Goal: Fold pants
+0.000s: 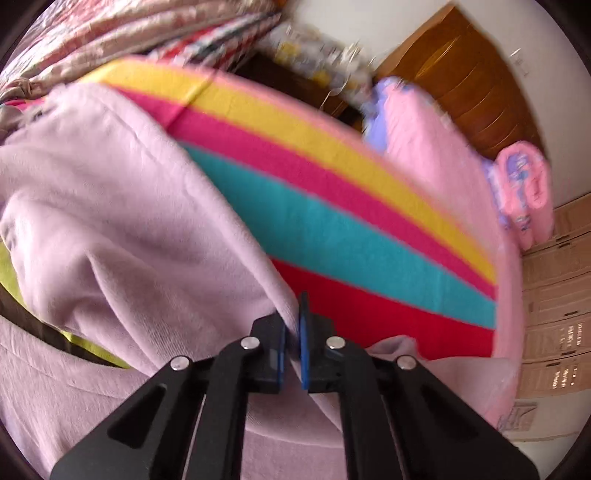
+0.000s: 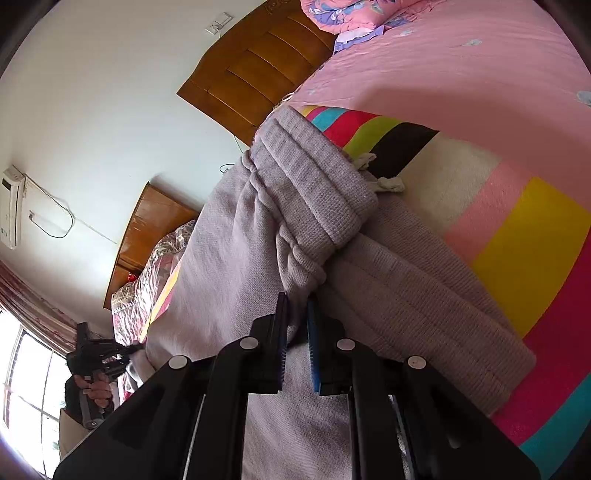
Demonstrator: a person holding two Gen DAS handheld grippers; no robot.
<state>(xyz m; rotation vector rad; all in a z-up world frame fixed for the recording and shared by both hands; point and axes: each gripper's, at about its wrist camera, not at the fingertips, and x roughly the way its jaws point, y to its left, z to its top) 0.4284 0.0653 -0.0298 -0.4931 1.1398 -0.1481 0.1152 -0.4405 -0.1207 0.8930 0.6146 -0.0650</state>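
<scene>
The pale lilac knit pants [image 1: 110, 206] lie over a striped blanket [image 1: 332, 221] on the bed. My left gripper [image 1: 293, 325] is shut on a fold of the pants' fabric and holds it lifted above the blanket. In the right wrist view the pants [image 2: 258, 240] show their ribbed elastic waistband [image 2: 314, 184] with a white drawstring [image 2: 388, 184]. My right gripper [image 2: 297, 317] is shut on the pants' fabric just below the waistband. The left gripper [image 2: 129, 349] also shows far left in the right wrist view, in a hand, pinching the far end of the pants.
A pink bedsheet [image 2: 461, 66] covers the bed under the striped blanket [image 2: 517, 240]. Pink floral pillows [image 1: 524, 184] lie by the wooden headboard [image 2: 258, 74]. A patterned quilt [image 1: 110, 33] is bunched at the bed's side. Cardboard boxes [image 1: 557, 295] stand beside the bed.
</scene>
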